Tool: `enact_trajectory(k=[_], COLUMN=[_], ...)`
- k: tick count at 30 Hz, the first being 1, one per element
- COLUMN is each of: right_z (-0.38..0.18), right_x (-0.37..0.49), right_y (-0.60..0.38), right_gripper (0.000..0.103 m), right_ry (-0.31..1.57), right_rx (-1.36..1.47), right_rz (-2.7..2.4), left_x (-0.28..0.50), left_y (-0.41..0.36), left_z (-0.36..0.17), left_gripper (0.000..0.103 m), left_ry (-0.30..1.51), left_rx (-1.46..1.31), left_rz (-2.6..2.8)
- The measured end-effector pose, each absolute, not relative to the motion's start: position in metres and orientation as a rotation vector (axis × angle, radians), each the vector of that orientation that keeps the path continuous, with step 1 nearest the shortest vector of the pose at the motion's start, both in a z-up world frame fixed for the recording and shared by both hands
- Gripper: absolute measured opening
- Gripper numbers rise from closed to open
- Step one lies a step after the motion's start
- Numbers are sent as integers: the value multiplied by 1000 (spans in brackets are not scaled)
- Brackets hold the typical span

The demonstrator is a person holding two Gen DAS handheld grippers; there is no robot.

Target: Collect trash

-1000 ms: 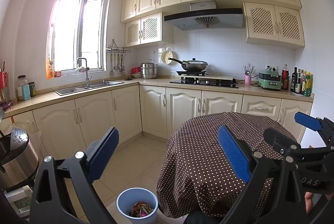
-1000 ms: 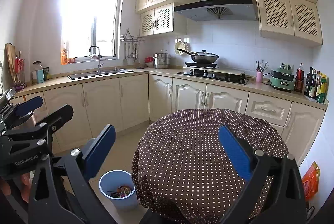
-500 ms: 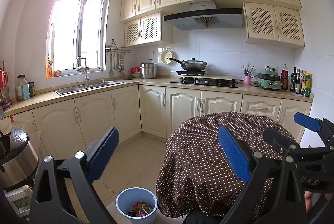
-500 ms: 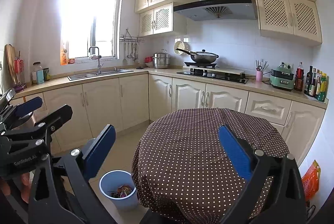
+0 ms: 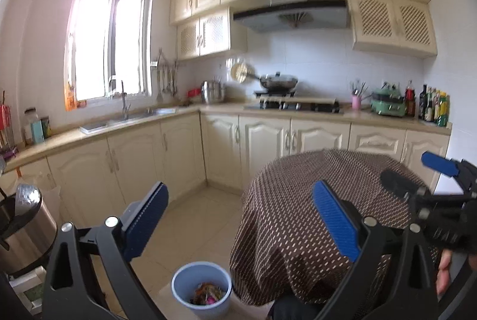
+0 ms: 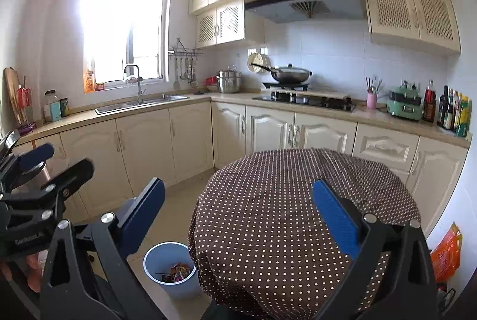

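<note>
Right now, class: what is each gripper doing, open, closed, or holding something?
Left gripper: open, holding nothing.
Right gripper: open, holding nothing.

Brown white-dotted tablecloth, pale blue bin, cream cabinets, blue-padded black fingers

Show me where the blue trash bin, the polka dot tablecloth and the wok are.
blue trash bin (image 6: 155,269): right wrist view, on its outer wall at the left.
polka dot tablecloth (image 6: 268,200): right wrist view, on the flat top.
wok (image 6: 290,75): right wrist view, on the bowl's side, on the stove.
</note>
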State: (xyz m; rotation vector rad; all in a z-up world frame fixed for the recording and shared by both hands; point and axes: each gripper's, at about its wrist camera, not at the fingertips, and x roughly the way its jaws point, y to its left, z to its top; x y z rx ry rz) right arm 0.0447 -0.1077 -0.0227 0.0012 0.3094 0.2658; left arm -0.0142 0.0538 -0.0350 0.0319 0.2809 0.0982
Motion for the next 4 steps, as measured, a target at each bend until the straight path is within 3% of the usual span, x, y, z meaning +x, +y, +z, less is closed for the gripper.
enact_trajectory(k=[4], right_z=[-37], right_x=[81], right_y=[-123], right_gripper=[96], right_ry=[371], right_rx=[29], right_rz=[237], left_x=[10], left_y=[63], left_z=[-58], left_gripper=[95], left_ry=[370], left_rx=[41], left_rz=[135])
